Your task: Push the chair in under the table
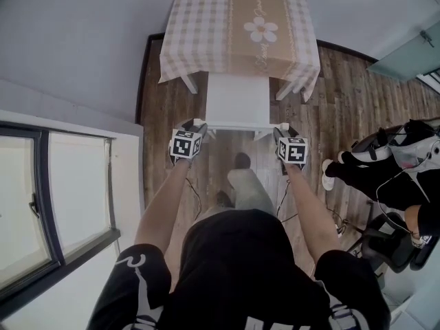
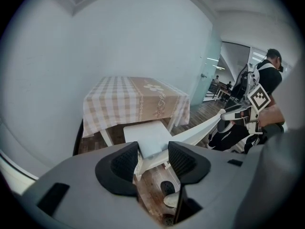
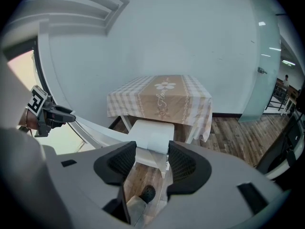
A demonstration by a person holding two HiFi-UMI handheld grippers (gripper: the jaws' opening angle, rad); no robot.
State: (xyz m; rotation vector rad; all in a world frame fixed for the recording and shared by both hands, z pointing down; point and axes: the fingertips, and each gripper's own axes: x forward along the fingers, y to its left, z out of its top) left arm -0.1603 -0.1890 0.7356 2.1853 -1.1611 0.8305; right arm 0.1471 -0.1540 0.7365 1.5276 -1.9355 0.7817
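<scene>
Chair [image 1: 237, 98], seat half under the desk [image 1: 240, 26]; my left tool [image 1: 194, 125] and right tool [image 1: 282, 130] stand wide open astride its backrest corners, clamping nothing. Uneven pushing could skew it against a desk leg [image 1: 188, 83].

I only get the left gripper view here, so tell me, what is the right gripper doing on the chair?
Observer: The right gripper has its jaws apart, and the right end of the back rail of the chair lies between them.
Operator: Is the chair lined up with the table?
Observer: In the head view, yes. The chair sits centred on the near side of the table, with its front just at the table's edge.
Operator: Are both grippers even on the rail?
Observer: From above, the left gripper and the right one are at opposite ends of the rail, side by side.
</scene>
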